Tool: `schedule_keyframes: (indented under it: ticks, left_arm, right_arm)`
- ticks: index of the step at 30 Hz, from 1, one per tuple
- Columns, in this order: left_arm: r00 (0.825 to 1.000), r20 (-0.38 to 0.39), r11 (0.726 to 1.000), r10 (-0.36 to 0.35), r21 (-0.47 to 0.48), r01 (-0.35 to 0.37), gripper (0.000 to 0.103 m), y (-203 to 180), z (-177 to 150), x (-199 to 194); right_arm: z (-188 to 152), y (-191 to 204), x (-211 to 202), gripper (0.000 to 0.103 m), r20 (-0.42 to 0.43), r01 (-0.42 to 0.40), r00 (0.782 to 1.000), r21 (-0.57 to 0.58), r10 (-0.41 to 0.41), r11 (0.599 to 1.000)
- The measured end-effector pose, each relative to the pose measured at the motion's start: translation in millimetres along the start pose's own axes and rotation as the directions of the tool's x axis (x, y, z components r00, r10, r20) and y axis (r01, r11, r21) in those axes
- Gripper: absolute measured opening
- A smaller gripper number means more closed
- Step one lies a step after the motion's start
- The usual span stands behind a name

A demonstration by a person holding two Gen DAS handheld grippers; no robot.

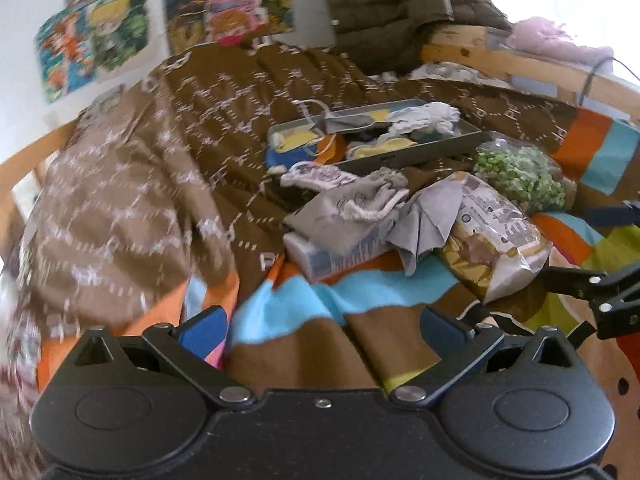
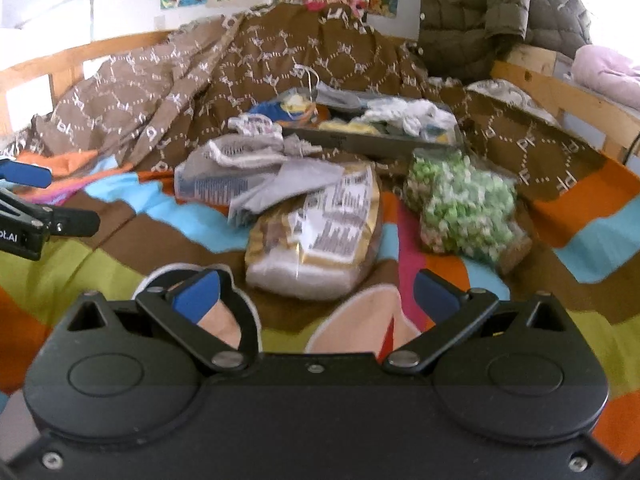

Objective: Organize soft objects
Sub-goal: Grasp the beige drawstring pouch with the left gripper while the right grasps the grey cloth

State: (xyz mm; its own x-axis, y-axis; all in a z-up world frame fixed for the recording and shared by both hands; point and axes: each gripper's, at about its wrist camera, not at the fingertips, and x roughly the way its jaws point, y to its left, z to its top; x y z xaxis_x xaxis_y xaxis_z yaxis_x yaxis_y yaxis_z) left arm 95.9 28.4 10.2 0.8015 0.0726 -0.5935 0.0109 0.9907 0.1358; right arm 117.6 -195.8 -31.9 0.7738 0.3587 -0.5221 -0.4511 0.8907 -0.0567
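A pile of soft things lies on the striped bedspread [image 1: 320,296]: a grey cloth [image 1: 424,224], a white patterned sock [image 1: 320,176], a tissue pack [image 1: 332,252], a gold-and-white bag [image 1: 492,232] and a bag of green pieces [image 1: 520,176]. Behind them a grey tray [image 1: 424,152] holds several socks. My left gripper [image 1: 320,324] is open and empty, short of the pile. My right gripper [image 2: 316,288] is open and empty, just in front of the gold-and-white bag [image 2: 320,232], with the green bag [image 2: 464,204] and tray [image 2: 372,140] beyond.
A brown patterned blanket [image 1: 160,152] is bunched at the left and back. A quilted olive jacket [image 1: 392,4] hangs at the back right by the wooden bed rail [image 1: 500,56]. Pink slippers [image 2: 360,324] show under my right gripper.
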Motion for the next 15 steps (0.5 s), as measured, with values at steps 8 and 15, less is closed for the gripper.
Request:
schedule_keyframes:
  ticks: [8,15]
  left_arm:
    - [0.997,-0.026,0.973,-0.077,0.214,0.081,0.102,10,44,29]
    - [0.993,-0.107,0.932,-0.059,0.350,0.093,0.102,24,80,51]
  right_arm:
    - [18,2,38,0.102,0.058,-0.049,0.997,-0.077,0.053,0.996]
    - [40,15,80,0.102,0.090,-0.094,0.990,-0.191,0.113,0.977]
